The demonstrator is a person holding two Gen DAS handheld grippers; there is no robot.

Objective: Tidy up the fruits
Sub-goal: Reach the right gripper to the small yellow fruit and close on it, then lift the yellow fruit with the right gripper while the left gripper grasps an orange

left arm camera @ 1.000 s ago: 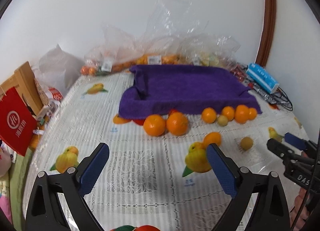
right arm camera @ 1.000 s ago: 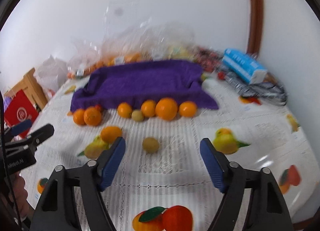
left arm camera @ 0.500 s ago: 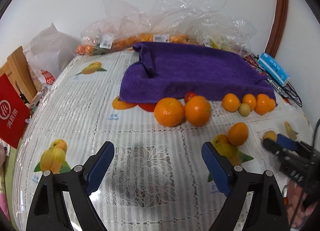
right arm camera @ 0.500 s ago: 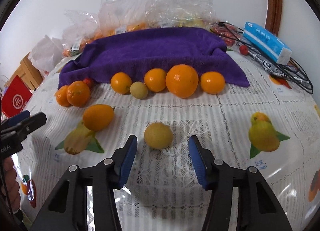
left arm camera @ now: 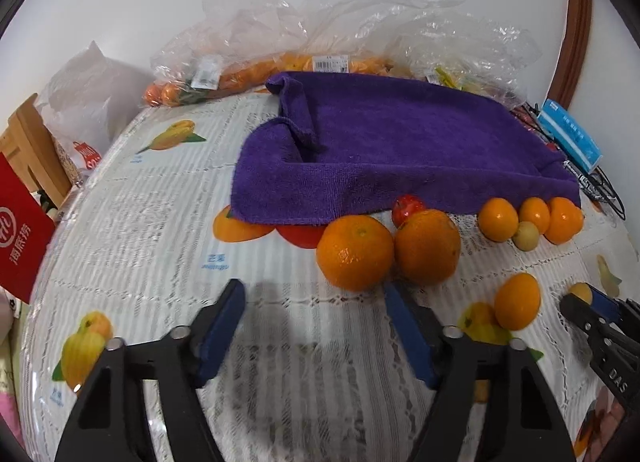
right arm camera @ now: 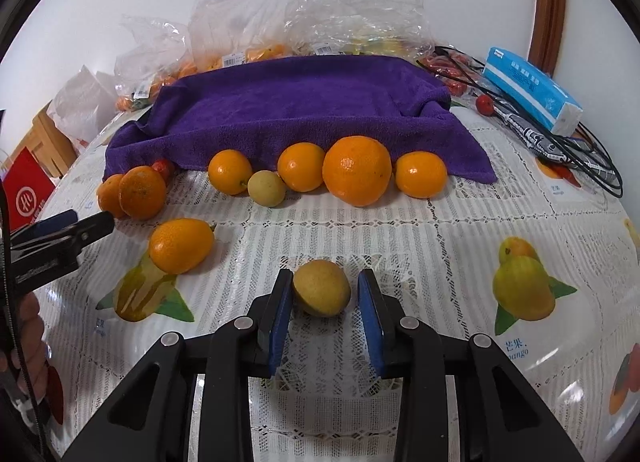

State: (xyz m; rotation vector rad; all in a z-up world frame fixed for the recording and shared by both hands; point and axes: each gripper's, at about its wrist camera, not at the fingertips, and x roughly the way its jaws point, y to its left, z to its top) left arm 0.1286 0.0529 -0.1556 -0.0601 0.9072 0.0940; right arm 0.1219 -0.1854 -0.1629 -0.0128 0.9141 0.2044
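While a second ago the right hand-held gripper (right arm camera: 324,294) stood wide and well short of the small yellow-green fruit (right arm camera: 321,287), its jaws have just been closing and now bracket that fruit at lower centre of the right wrist view. The left pad touches or nearly touches the fruit; a thin gap shows at the right pad, so I judge the grip not yet made, with the fruit resting on the surface (right arm camera: 440,246).

The left hand-held gripper (left arm camera: 316,326) has dropped closer to the two large oranges (left arm camera: 355,252) at centre of its view, and its jaws have just been closing too. They stand half apart with nothing between them; the oranges lie just beyond the fingertips.

So both hands seem to be starting picks: one fruit is about to be taken and the pair of oranges is probably next.

The surface wears a white lace-patterned cloth printed with mangoes and other fruit. A purple towel (right arm camera: 304,109) lies across the upper middle, with a row of oranges (right arm camera: 357,169) along its near edge and an oval orange fruit (right arm camera: 181,245) at left. Behind are clear plastic bags (right arm camera: 304,9) of fruit against a white wall. A blue tissue pack (right arm camera: 532,89) and black cables sit at upper right, and a red bag (left arm camera: 22,238) shows at the left edge.
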